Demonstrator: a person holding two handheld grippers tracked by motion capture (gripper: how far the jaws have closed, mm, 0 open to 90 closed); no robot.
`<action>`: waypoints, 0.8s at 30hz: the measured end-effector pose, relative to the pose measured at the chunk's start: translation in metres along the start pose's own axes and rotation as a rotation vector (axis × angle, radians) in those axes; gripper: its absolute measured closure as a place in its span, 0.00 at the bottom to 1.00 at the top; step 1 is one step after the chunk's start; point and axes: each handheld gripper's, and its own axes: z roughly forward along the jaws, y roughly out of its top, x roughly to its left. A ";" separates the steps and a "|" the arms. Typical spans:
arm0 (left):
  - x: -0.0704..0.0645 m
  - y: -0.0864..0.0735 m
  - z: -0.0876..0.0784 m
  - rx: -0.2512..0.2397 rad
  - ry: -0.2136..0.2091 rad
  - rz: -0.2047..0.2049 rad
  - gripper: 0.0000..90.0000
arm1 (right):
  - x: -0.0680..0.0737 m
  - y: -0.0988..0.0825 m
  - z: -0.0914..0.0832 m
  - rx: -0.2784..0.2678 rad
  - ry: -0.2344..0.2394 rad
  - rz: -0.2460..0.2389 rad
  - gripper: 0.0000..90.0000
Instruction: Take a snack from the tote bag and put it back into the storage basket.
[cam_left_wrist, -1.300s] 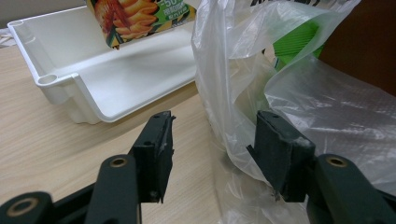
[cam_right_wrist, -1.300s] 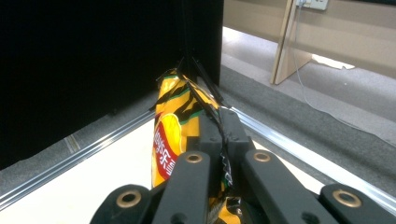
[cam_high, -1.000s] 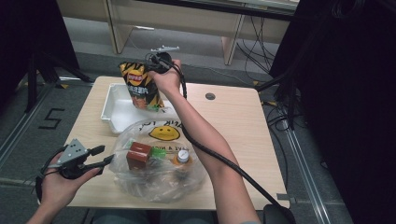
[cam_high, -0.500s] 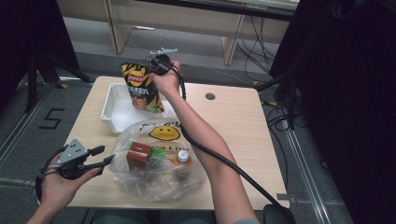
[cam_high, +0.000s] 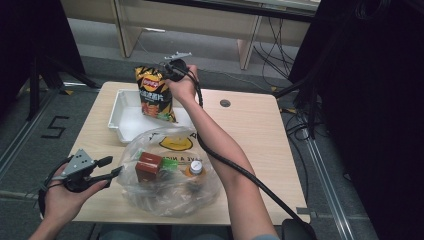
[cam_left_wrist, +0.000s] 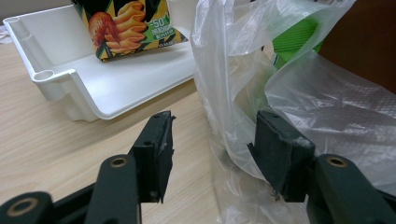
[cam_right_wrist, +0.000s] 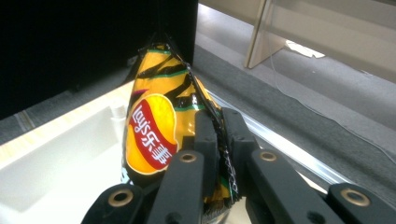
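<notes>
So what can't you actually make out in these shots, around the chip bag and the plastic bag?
- Chip bag: its bottom edge, high view, hidden by the white tray wall; contact with the tray floor unclear.
- Right gripper: high view, its jaws are behind the hand; the right gripper view shows them pinching the bag's seam.
- Plastic bag: lower contents blurred by crumpled film; bottle label too small.
- Left gripper: left gripper view, film covers one pad.

Right arm stretched forward, right gripper (cam_high: 170, 70) raised, jaws nearly closed, just been easing open slightly. Left hand (cam_high: 67, 192) low near table edge, left gripper (cam_high: 116, 168) level, pointing right, jaws standing partway apart.
</notes>
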 end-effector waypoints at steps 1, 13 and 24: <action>0.000 0.000 0.000 0.000 0.000 0.000 0.52 | 0.000 0.000 0.000 0.000 0.000 0.000 0.96; 0.000 0.000 0.001 0.000 -0.006 -0.003 0.52 | -0.007 -0.005 0.005 0.014 -0.047 -0.077 0.90; 0.000 0.000 0.000 0.002 -0.004 0.008 0.52 | -0.010 -0.004 0.005 0.016 -0.079 -0.081 0.70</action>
